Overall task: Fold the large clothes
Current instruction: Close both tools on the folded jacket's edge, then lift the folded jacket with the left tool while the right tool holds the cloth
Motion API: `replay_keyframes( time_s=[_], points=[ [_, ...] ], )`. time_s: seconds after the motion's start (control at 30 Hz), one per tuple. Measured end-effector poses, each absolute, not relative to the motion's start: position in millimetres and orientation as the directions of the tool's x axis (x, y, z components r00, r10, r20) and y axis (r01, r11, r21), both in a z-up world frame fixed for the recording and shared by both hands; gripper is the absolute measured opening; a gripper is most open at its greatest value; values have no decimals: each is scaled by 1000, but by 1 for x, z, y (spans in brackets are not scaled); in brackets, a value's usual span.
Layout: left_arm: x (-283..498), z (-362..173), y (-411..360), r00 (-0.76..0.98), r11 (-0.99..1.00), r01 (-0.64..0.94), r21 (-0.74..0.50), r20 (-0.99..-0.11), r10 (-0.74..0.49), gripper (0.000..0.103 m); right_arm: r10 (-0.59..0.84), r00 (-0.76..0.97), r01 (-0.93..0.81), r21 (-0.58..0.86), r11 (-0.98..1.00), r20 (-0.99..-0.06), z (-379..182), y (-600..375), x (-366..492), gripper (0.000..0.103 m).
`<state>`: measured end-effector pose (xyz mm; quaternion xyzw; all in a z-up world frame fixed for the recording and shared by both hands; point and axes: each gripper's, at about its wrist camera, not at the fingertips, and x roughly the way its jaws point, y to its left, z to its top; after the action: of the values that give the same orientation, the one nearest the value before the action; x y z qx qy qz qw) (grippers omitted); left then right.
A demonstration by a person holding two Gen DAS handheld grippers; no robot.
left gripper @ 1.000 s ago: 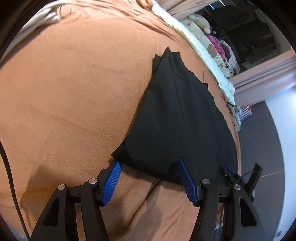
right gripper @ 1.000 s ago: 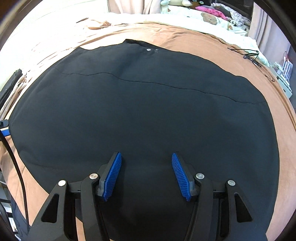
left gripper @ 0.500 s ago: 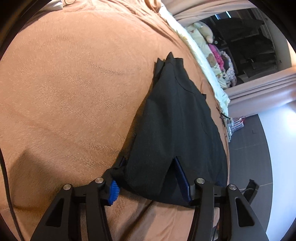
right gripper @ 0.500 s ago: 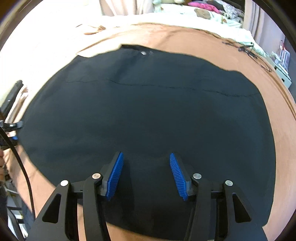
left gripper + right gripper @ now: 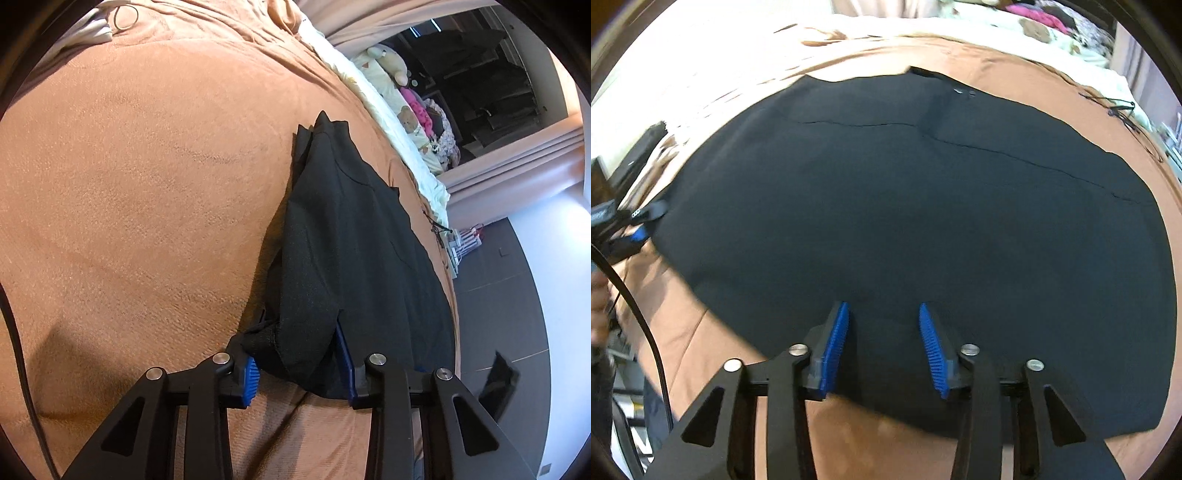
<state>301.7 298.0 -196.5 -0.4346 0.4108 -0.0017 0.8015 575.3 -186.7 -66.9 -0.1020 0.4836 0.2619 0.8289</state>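
Both pairs of jaws stand narrower than a second ago, and the near corner of the black garment [image 5: 354,258], which lay flat then, is now bunched between the left gripper [image 5: 301,360] fingers. Left gripper: jaws closing, with a thick wad of the garment's hem filling the gap and hiding most of both blue pads [image 5: 251,380]; the fabric touches them on both sides. Right gripper [image 5: 882,343]: jaws closing over the garment's near edge; cloth lies between the blue pads [image 5: 932,350] but a visible gap remains on each side, so the pads are not pressing on it. In the right wrist view the garment [image 5: 905,206] is spread wide and mostly flat across the brown bedspread [image 5: 713,343], with a seam line running across its far half and two small metal fasteners [image 5: 964,91] near the far edge. At the left edge of that view the left gripper [image 5: 637,230] meets the garment's corner. In the left wrist view the garment runs away from the jaws as a narrowing strip over the bedspread [image 5: 147,184]. Beyond the bed lie a pale quilt [image 5: 388,110], soft toys [image 5: 391,66] and curtains [image 5: 517,155].
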Motion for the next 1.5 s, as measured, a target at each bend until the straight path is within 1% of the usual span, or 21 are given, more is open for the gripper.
replay_keyframes(
  time_s=[0.07,0.1,0.2,0.47,0.6,0.67,0.97,1.03,1.1,1.2,1.33,1.5],
  points=[
    [301,-197,298,663,621,-355,-699,-656,-359,36,310,399,-530,59,846,-863,-69,-176,591,28],
    [302,-197,298,663,621,-356,-699,-657,-359,36,297,402,-528,46,848,-866,-70,-171,598,27],
    [300,-198,299,664,611,-370,-700,-659,-354,36,261,413,-512,14,859,-872,-72,-158,620,26],
    [298,-200,296,669,591,-418,-690,-674,-313,36,242,393,-470,33,882,-887,-76,-139,697,26],
    [297,-202,293,669,584,-444,-679,-685,-288,37,223,406,-458,15,889,-886,-82,-129,726,26],
    [297,-205,294,665,571,-462,-679,-691,-284,37,215,411,-446,10,895,-886,-87,-127,740,20],
    [307,-212,298,639,546,-514,-661,-720,-270,37,208,421,-409,20,912,-883,-91,-114,784,19],
    [308,-212,297,642,543,-513,-665,-717,-271,35,224,418,-405,41,913,-881,-85,-119,780,19],
    [307,-210,298,654,541,-498,-678,-703,-280,28,252,426,-417,59,907,-869,-77,-125,768,19],
    [305,-206,298,674,529,-471,-706,-675,-299,20,277,437,-451,58,891,-856,-69,-134,742,19],
    [304,-189,297,707,520,-427,-739,-632,-317,17,329,411,-466,114,877,-850,-68,-155,709,19],
    [310,-155,288,750,535,-337,-775,-565,-345,15,403,381,-476,197,857,-832,-74,-173,661,19]
  ],
)
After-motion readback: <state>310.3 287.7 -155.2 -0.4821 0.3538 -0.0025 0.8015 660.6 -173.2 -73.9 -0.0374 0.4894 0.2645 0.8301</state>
